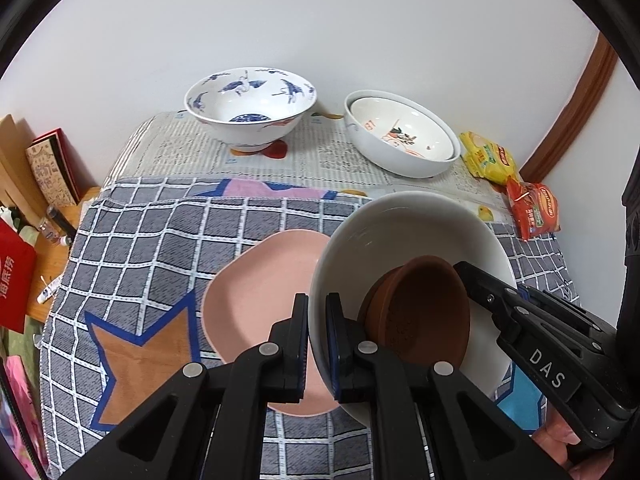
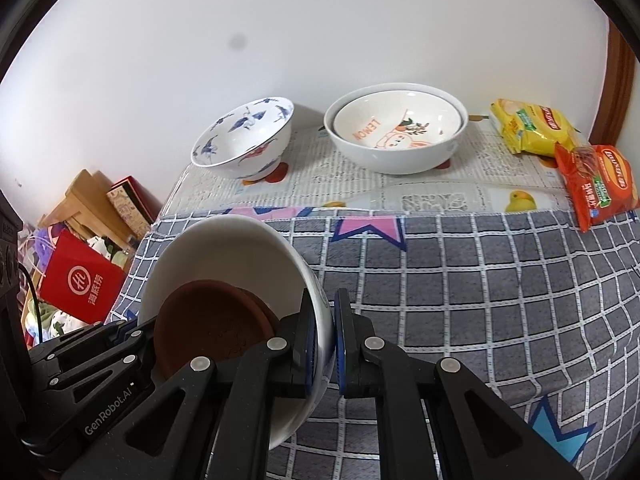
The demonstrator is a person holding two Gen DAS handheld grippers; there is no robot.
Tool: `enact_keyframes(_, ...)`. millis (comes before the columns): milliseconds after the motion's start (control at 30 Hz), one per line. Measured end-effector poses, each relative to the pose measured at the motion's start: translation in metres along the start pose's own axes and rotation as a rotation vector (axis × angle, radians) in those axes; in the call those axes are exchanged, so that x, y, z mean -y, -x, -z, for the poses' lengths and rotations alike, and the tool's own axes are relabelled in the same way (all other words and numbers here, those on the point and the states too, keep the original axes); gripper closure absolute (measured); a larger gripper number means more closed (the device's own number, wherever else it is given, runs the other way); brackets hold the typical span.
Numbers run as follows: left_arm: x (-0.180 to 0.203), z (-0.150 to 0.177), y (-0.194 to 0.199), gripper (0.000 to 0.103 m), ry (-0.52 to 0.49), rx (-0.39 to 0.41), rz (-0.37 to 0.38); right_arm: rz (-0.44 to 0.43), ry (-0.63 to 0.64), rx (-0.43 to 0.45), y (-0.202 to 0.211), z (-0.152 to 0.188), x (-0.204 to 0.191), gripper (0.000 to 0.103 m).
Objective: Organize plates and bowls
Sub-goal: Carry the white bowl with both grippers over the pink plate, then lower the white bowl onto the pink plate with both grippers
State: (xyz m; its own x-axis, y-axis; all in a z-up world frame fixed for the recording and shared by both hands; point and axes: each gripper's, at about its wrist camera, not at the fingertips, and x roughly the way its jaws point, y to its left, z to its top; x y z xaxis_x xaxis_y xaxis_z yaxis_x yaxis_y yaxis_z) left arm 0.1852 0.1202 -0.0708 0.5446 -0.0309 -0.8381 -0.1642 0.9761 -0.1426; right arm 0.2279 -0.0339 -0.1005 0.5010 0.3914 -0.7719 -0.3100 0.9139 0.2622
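Observation:
My left gripper and my right gripper are each shut on opposite rims of one white bowl, which also shows in the right wrist view. It is held tilted above the table. A small brown dish lies inside it, also in the right wrist view. A pink plate lies on the checked cloth under the bowl. At the back stand a blue-patterned bowl and a white bowl with a smaller lemon-print bowl nested in it.
Yellow and orange snack packets lie at the back right. The table's left edge drops to clutter: a red bag, boxes and books. The wall stands right behind the bowls.

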Motion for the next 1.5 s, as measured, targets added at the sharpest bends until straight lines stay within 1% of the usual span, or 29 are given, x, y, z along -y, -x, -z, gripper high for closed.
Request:
enact_keyframes(600, -0.042, 0.003, -0.017, 0.095, 0.058, -0.029, -0.03, -0.032, 0.042, -0.055, -0.037, -0.001, -0.032, 0.094)
enact_keyframes(1067, -0.058, 0.008, -0.055, 0.094, 0.081, -0.106, -0.03, -0.034, 0.033, -0.149, -0.081, 0.009, -0.03, 0.095)
enact_keyframes(1500, -0.059, 0.002, -0.06, 0.093, 0.073, -0.112, -0.016, -0.048, 0.028, -0.168, -0.09, 0.005, -0.026, 0.094)
